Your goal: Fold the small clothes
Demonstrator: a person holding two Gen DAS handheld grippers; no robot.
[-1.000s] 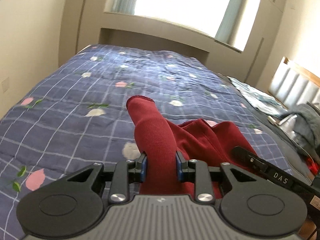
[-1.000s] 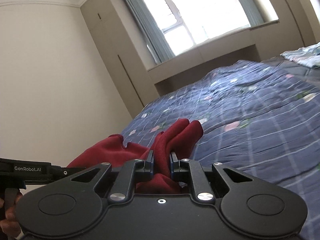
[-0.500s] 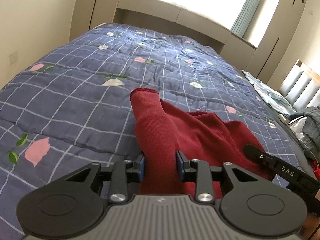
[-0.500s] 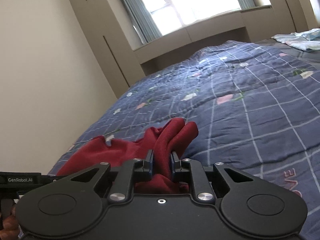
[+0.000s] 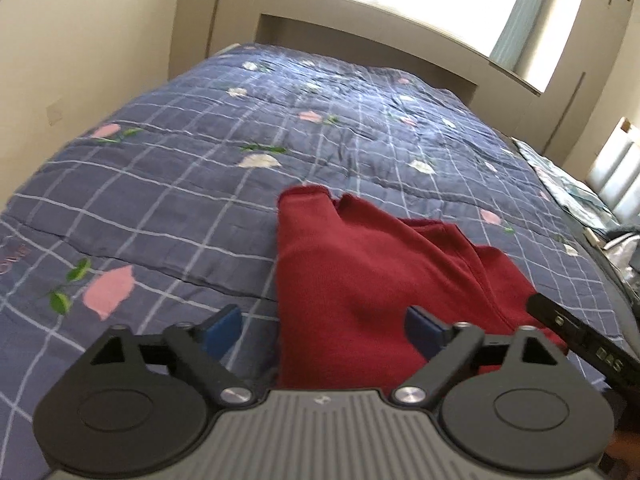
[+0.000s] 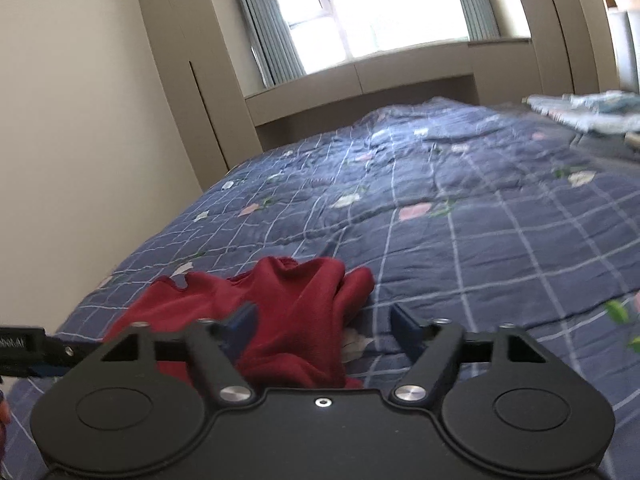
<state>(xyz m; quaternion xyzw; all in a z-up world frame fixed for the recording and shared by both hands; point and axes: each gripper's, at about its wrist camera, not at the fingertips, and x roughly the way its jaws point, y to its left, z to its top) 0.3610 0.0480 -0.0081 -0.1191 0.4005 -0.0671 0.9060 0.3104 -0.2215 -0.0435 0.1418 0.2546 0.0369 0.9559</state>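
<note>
The red garment [image 5: 360, 280] is just released on the bed [image 5: 200, 168], both the left tongs [image 5: 324, 328] and right tongs [image 6: 324, 324] having just been opened wide and holding nothing, so probably a new edge must be grasped next.

The garment [image 5: 360, 272] is a plain dark red, with no print. It lies on a quilt [image 5: 208, 184] of dusky blue crossed by a grid of thin white lines, scattered with pink and white petal shapes and small green leaves. The left tongs [image 5: 324, 328] have a black frame, a ribbed grey body and blue pads [image 5: 222, 330]. The right tongs [image 6: 324, 326] are black all over, with dark blue pads [image 6: 402, 322] and silver screws. The walls [image 6: 80, 140] are cream, the curtains [image 6: 276, 28] pale grey-blue. A folded cloth [image 6: 592, 114] beyond is patterned in light blue and white.
</note>
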